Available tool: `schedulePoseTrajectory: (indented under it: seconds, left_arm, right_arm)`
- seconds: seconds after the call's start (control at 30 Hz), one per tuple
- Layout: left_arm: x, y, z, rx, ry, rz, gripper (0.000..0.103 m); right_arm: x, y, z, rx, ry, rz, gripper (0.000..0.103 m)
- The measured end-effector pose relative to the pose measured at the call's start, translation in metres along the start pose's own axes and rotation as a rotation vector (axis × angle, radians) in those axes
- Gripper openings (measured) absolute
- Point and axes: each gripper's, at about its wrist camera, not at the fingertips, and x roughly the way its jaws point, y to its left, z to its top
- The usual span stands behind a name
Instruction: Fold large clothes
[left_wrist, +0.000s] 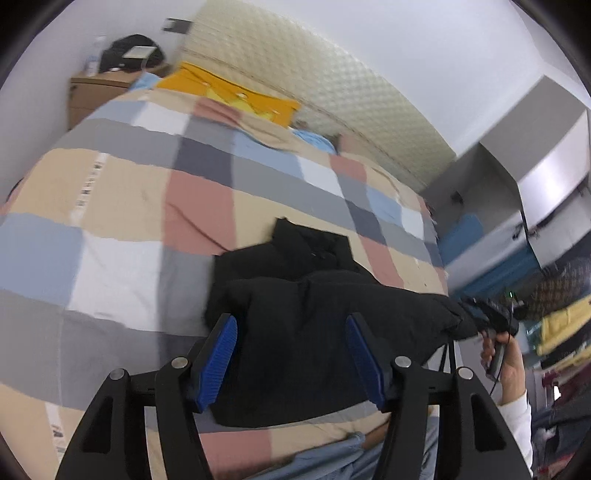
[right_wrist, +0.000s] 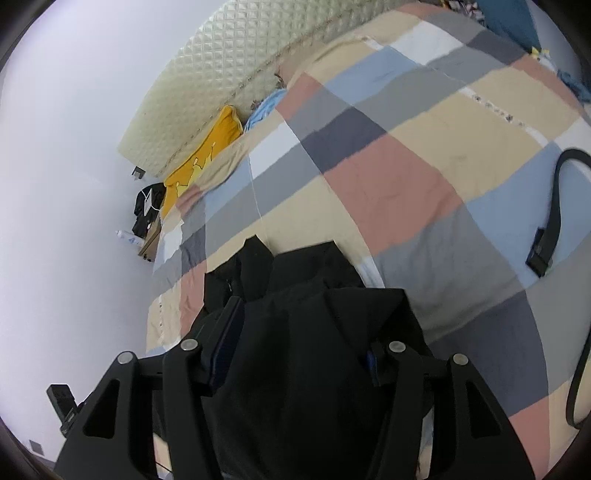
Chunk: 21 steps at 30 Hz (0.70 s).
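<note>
A black padded jacket (left_wrist: 314, 314) lies partly folded on the checked bedspread (left_wrist: 147, 206) near the bed's front edge. My left gripper (left_wrist: 291, 332) is open above the jacket's front part, blue pads (left_wrist: 218, 358) wide apart and not touching it. In the left wrist view the right gripper (left_wrist: 487, 317) is at the jacket's right end, where the fabric is bunched. In the right wrist view the jacket (right_wrist: 306, 350) fills the space between the right gripper's (right_wrist: 295, 339) fingers, which stand wide apart; the pads are mostly hidden by fabric.
A yellow pillow (left_wrist: 229, 92) and a light blue cloth (left_wrist: 314, 140) lie by the quilted headboard (left_wrist: 314, 85). A wooden nightstand (left_wrist: 99, 92) with a black bag stands far left. A black strap (right_wrist: 550, 221) lies on the bedspread at right. Stacked clothes (left_wrist: 561, 332) are at right.
</note>
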Motion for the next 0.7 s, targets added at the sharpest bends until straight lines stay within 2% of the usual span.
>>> schedulePoseTrajectory:
  seconds: [0.07,0.1,0.13,0.23,0.4,0.5,0.6,0.7]
  left_arm:
    - [-0.006,0.007,-0.004,-0.005,-0.017,0.014,0.061]
    - [-0.005,0.007,-0.007,0.004,-0.017,0.024,0.061]
    - [-0.004,0.006,-0.01,0.014,-0.016,0.031,0.061]
    - [0.006,-0.012,-0.025,0.101,-0.028,0.074,0.061]
    - [0.038,-0.058,-0.06,0.229,-0.017,0.017,0.061]
    - [0.058,-0.091,-0.091,0.297,0.005,-0.066,0.061]
    - [0.07,-0.12,-0.125,0.374,0.006,-0.098,0.061]
    - [0.085,-0.138,-0.15,0.439,-0.013,-0.058,0.061]
  right_arm:
    - [-0.006,-0.004,-0.002,-0.013,-0.014,-0.038,0.068]
    - [-0.014,-0.007,-0.002,-0.025,-0.042,-0.088,0.082]
    - [-0.021,-0.009,-0.001,-0.027,-0.068,-0.106,0.086]
    - [-0.044,-0.019,0.001,-0.026,-0.134,-0.1,0.086]
    - [-0.046,-0.004,-0.026,-0.162,-0.135,-0.158,0.086]
    - [-0.039,0.024,-0.068,-0.259,-0.14,-0.079,0.086]
    - [-0.034,0.047,-0.112,-0.341,-0.157,-0.026,0.086]
    - [-0.024,0.064,-0.157,-0.391,-0.181,0.014,0.086]
